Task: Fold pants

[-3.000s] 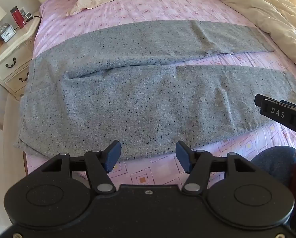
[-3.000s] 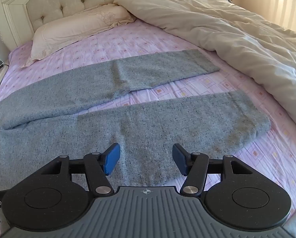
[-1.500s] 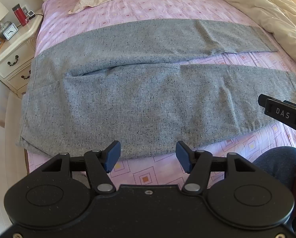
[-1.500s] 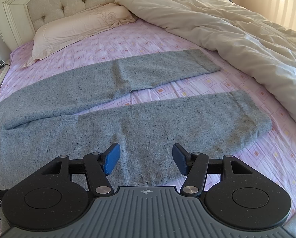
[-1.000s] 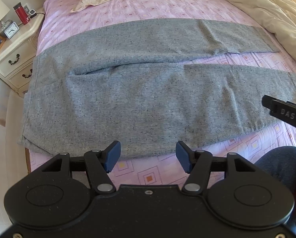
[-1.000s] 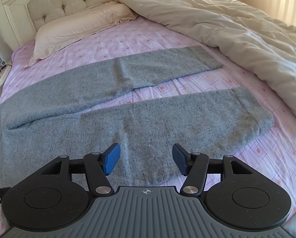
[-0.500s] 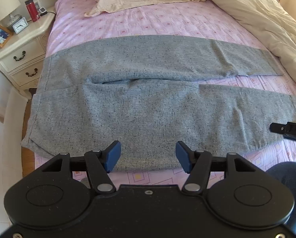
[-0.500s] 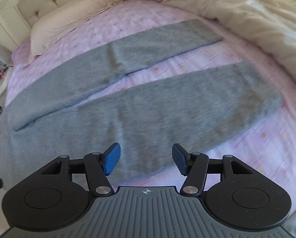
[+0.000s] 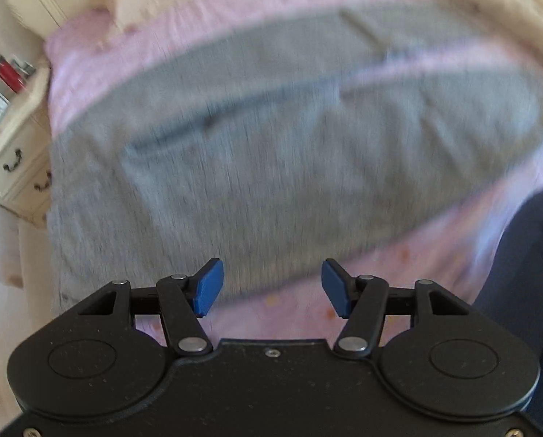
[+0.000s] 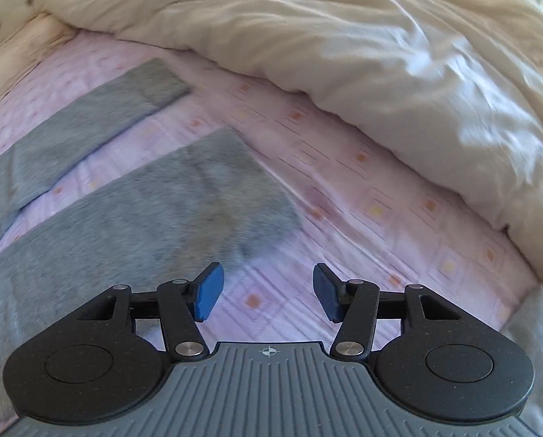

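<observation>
Where pink sheet shows, flat grey pants lie.

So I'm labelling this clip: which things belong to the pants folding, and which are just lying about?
Job:
grey pants, spread flat on the bed
left tongs, open
right tongs, open

Lying about:
cream duvet
pink sheet
nightstand
red bottle

Pink bed sheet, cream duvet, white nightstand
</observation>
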`<state>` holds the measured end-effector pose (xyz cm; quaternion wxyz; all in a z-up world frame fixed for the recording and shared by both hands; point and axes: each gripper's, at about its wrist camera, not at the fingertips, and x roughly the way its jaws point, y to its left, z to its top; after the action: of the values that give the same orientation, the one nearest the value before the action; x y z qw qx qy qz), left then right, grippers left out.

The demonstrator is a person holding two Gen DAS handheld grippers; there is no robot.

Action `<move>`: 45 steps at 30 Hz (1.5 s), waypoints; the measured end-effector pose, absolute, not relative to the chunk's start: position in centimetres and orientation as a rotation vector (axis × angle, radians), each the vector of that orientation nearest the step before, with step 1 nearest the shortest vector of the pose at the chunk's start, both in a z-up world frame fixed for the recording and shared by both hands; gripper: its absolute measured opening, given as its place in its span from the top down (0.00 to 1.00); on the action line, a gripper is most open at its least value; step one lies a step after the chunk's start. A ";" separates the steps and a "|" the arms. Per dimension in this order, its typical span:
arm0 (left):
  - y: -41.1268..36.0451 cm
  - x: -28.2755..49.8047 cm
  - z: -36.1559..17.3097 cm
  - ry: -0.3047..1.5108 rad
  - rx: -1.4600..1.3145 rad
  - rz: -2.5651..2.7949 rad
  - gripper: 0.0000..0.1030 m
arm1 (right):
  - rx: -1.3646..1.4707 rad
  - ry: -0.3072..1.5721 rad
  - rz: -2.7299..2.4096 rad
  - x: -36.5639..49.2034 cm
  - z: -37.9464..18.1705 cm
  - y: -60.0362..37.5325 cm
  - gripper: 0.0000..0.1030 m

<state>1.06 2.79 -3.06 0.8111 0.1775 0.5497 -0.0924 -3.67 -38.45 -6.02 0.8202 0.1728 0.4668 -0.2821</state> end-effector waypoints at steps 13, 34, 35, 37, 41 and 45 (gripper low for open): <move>-3.2 8.5 -4.9 1.051 0.136 -0.162 0.42 | 0.569 0.877 -0.617 -1.6 -9.4 -40.2 0.49; -1.8 8.1 -11.2 1.112 0.229 -0.158 0.38 | 0.369 0.901 -0.710 -0.2 -4.5 -37.1 0.81; -1.9 8.4 -11.1 1.120 0.234 -0.167 0.39 | 0.349 0.886 -0.670 0.4 -3.8 -36.5 0.81; -1.6 9.0 -10.6 1.130 0.216 -0.171 0.40 | 0.336 0.840 -0.601 1.4 -2.5 -35.3 0.81; 0.2 11.1 -9.4 1.118 0.161 -0.129 0.42 | 0.342 0.780 -0.442 4.9 -1.2 -33.1 0.81; 2.8 14.0 -7.7 1.061 0.112 -0.064 0.42 | 0.325 0.800 -0.289 9.1 -1.5 -30.5 0.81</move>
<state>13.97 2.84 -7.66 0.8606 0.0534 0.5056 -0.0307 9.10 -30.51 -1.52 0.8981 0.1570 0.3864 -0.1395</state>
